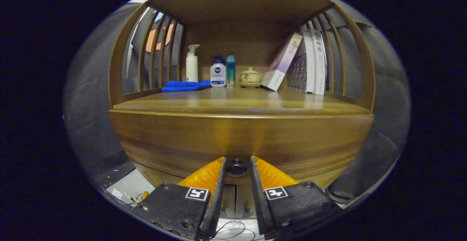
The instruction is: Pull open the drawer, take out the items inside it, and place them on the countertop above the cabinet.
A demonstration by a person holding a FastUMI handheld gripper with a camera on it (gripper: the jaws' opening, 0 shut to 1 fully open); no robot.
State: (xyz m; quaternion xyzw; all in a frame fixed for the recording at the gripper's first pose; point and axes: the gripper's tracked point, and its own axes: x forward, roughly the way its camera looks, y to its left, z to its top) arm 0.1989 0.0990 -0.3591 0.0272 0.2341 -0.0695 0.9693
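Gripper: the gripper (236,164) has its fingers set either side of the drawer knob (236,168), narrowly spread; whether both pads press on the knob cannot be told.
Drawer: the drawer front (240,138) sits flush under the countertop (240,104), closed.
Countertop items: a blue cloth (184,85), a white pump bottle (192,64), a lotion bottle (217,72), a teal bottle (230,70), a lidded cup (250,76).
Books: the books (310,62) lean beside the right slats.

Glossy wooden cabinet (240,138); dark shiny knob (236,168); soft blue cloth (184,85)
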